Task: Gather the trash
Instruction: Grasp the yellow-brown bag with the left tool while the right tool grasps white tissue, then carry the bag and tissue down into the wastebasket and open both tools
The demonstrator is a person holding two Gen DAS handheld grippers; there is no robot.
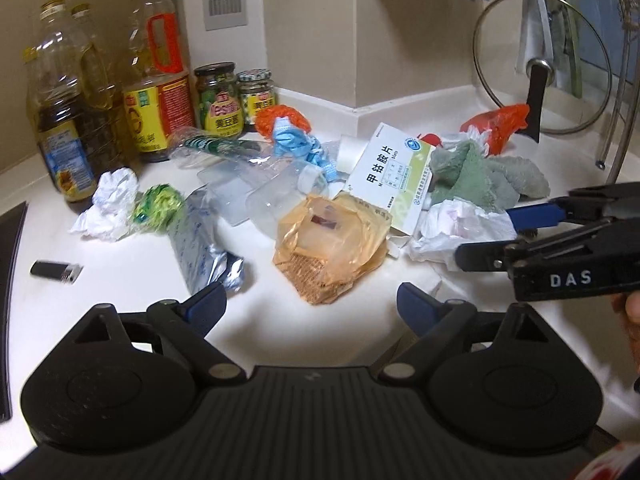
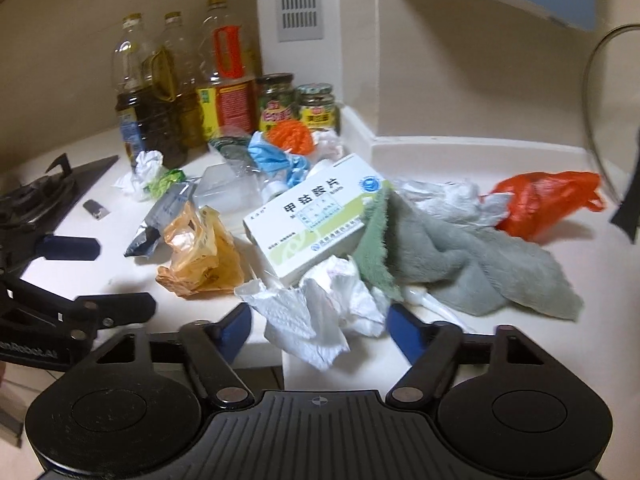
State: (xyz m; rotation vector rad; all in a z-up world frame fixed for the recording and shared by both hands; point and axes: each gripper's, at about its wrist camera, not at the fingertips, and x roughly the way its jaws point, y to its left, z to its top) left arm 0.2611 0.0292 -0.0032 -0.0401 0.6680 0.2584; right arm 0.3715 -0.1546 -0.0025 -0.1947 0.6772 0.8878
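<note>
The left tool (image 1: 312,300) is hanging above the white desk (image 1: 340,328) with its blue-padded fingers standing apart and nothing between them. Just ahead at twelve o'clock, an orange-brown plastic bag (image 1: 332,240) is lying crumpled over a piece of woven-patterned wrapper. At two o'clock, the right tool (image 1: 480,236) is reaching in from the side, its black body showing the white letters "DAS".

In its own view, the right tool (image 2: 320,328) is straddling a crumpled white paper towel (image 2: 316,316); its fingers are apart and whether the pads are touching the paper cannot be told. At twelve o'clock beyond it, a white and green medicine box (image 2: 316,220) is lying tilted, printed with "甲钴胺片". A grey-green cloth (image 2: 460,256) is spreading at one o'clock, partly over the box's right end, and an orange-red bag (image 2: 544,200) is sitting farther at two o'clock. The left tool (image 2: 80,276) is showing at nine o'clock, with "nRobot.AI" readable on its body.

At eleven o'clock, oil bottles (image 2: 224,80) and two labelled jars (image 2: 296,108) are standing against the wall; the jars' labels are too blurred to read. A blue face mask (image 2: 276,156) and an orange net ball (image 2: 290,136) are lying before them.
</note>
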